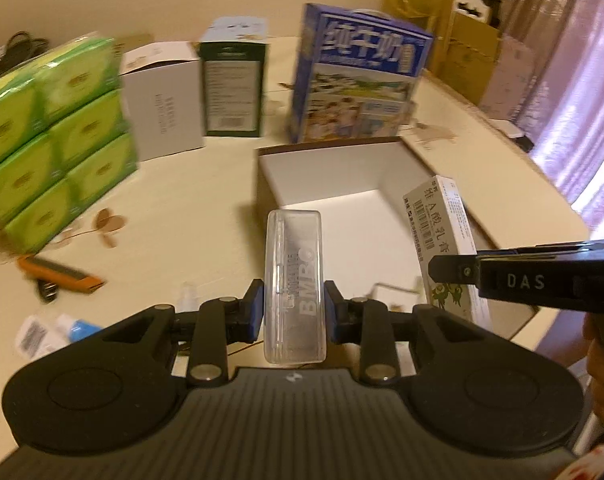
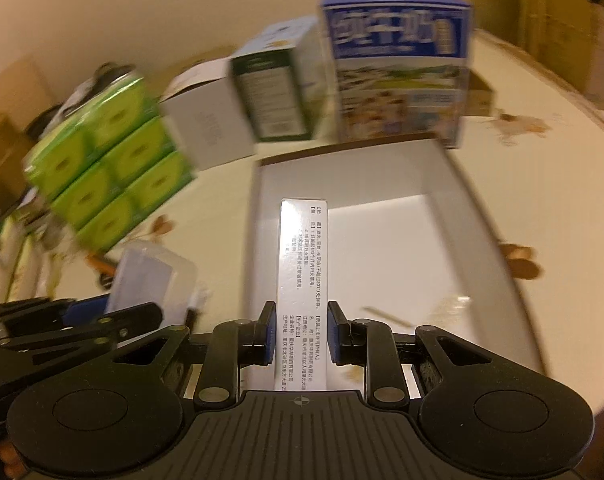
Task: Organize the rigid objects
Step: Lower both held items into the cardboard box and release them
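Your open white box (image 1: 329, 184) sits on the table (image 1: 190, 200), its far rim close to the blue milk carton (image 1: 357, 76), with bare tabletop to its left. Your left claw (image 1: 293, 308) is clamped on the clear plastic case (image 1: 294, 280) at the box's near-left edge. Your right claw (image 2: 301, 336) grips the slim white carton (image 2: 302, 280) over the box's left inner wall.

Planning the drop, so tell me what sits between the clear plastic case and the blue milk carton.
In the left wrist view, only the open white box lies between the clear plastic case and the blue milk carton.
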A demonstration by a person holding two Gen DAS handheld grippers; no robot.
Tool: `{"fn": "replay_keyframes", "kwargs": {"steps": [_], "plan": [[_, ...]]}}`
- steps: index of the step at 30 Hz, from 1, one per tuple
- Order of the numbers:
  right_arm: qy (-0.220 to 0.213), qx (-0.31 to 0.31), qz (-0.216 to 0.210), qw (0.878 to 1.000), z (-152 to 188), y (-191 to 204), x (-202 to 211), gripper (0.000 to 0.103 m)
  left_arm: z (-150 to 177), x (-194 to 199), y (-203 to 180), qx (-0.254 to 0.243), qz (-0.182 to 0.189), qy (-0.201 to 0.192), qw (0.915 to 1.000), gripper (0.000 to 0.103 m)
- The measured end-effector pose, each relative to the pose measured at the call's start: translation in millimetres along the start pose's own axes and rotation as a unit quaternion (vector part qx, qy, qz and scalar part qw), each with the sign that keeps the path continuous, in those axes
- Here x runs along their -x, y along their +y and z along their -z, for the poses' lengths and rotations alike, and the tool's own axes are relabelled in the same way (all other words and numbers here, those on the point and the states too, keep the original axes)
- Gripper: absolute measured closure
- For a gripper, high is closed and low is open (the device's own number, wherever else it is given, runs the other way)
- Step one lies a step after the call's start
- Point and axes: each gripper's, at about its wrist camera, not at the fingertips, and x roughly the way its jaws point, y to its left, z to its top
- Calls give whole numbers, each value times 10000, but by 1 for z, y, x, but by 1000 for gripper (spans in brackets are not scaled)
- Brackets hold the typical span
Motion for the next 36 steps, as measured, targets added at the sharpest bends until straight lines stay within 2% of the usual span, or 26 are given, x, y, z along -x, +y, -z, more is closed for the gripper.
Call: {"fn": "replay_keyframes", "kwargs": {"steps": [10, 16, 27, 36], "plan": [[86, -572, 873, 9945, 0, -70, -5, 81, -13, -41, -46, -186, 213, 177, 9994, 77], [310, -751, 1127, 9903, 6, -94, -21, 81, -13, -60, -55, -286, 189, 284, 9990, 77], [587, -791, 1371, 9856, 5, -106, -43, 81, -10, -86, -61, -410, 87, 510, 9978, 77], [518, -884, 1114, 9885, 5, -108, -39, 81, -8, -100, -64, -506, -11, 620, 9968, 76]]}}
